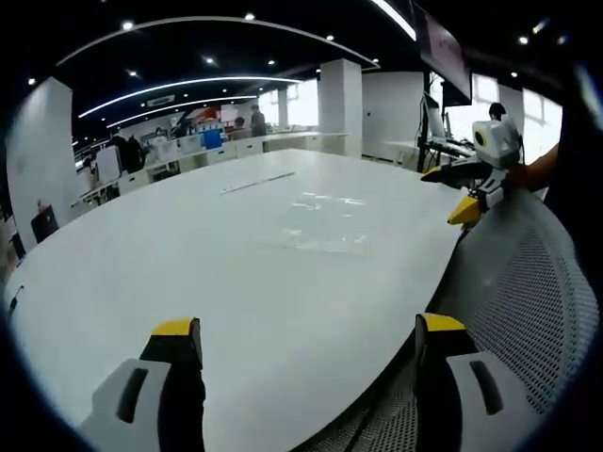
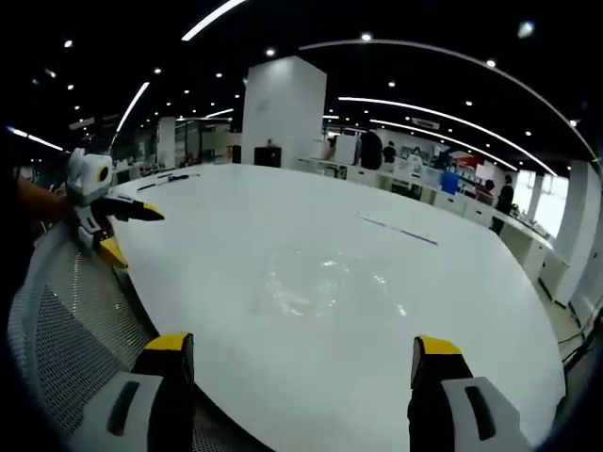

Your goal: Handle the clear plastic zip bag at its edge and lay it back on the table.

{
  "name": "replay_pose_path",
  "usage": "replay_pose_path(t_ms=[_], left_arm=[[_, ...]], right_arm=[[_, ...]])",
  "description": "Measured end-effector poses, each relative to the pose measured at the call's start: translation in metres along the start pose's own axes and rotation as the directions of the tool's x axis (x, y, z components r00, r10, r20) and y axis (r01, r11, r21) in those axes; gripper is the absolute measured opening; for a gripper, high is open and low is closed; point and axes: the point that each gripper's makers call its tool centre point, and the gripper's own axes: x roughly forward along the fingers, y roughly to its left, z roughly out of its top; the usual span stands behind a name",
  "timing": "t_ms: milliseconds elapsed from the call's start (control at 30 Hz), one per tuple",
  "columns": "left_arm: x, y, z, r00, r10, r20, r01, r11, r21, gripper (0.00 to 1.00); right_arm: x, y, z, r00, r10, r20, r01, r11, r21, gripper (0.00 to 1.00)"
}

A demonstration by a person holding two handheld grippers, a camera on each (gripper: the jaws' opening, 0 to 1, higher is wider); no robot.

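The clear plastic zip bag (image 1: 327,222) lies flat on the white table (image 1: 170,254), showing mostly as faint glints. In the right gripper view the bag (image 2: 325,287) lies just beyond the jaws. My left gripper (image 1: 306,339) stands open near the table's edge with nothing between its fingers, well short of the bag. My right gripper (image 2: 300,356) is open too and empty. The right gripper (image 1: 466,193) also appears at the right of the left gripper view, and the left gripper (image 2: 118,226) at the left of the right gripper view.
A grey mesh chair back (image 1: 532,311) sits against the table's edge beside both grippers. A thin strip (image 1: 257,182) lies on the far part of the table. White pillars, desks and people stand in the background beyond the table.
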Motion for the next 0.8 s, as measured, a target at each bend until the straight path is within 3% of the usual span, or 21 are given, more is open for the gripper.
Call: replay_pose_path(t_ms=[800], left_arm=[[0.0008, -0.0007, 0.0003, 1.000, -0.004, 0.001, 0.004, 1.000, 0.029, 0.99]], right_arm=[[0.0000, -0.0002, -0.0005, 1.000, 0.000, -0.006, 0.000, 1.000, -0.002, 1.00]])
